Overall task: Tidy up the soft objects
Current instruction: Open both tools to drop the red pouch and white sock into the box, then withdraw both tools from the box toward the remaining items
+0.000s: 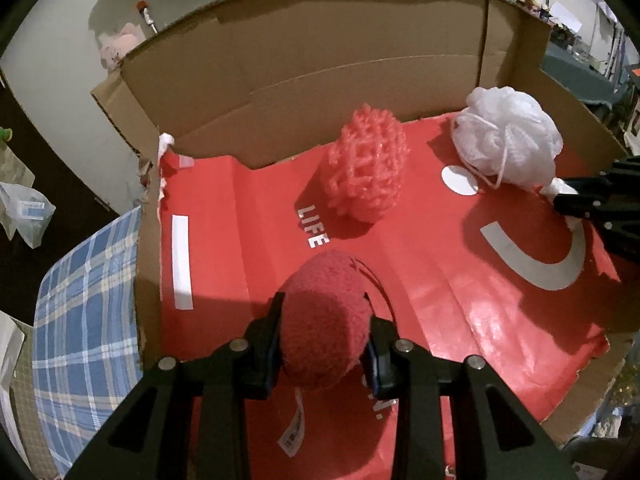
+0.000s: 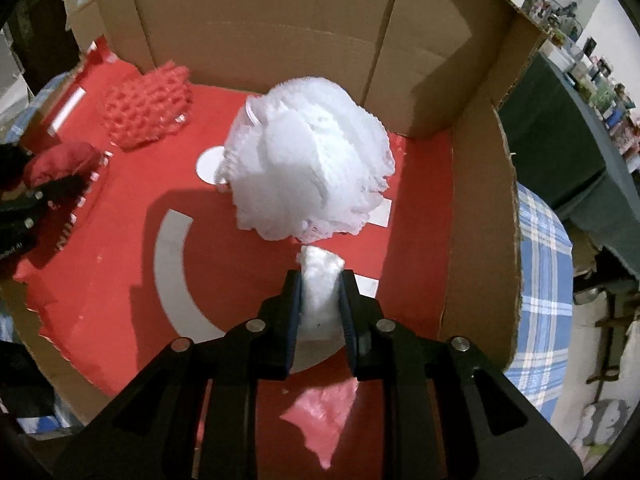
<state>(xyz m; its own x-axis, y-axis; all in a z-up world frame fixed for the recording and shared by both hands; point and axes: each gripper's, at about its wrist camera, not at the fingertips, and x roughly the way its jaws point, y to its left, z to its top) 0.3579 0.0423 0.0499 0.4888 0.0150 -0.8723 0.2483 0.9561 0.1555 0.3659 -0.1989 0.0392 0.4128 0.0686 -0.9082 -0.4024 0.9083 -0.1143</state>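
My left gripper (image 1: 325,312) is shut on a fuzzy dark-red ball (image 1: 324,320), held low over the red paper liner (image 1: 440,280) of a cardboard box (image 1: 320,60). A tag hangs under the ball. Farther in lie a pink foam net (image 1: 366,164) and a white mesh bath pouf (image 1: 506,136). My right gripper (image 2: 320,276) is shut on a small white fluffy wad (image 2: 320,292), just in front of the pouf (image 2: 308,160). The right wrist view has the net (image 2: 146,108) at the back left. There the red ball (image 2: 60,166) sits in the left gripper (image 2: 52,184).
The box walls (image 2: 260,20) rise at the back and right; the near side is low and torn. A loose pink scrap (image 2: 324,412) shows below my right gripper. Blue plaid cloth (image 1: 80,320) lies under the box. A dark green covered table (image 2: 560,120) stands to the right.
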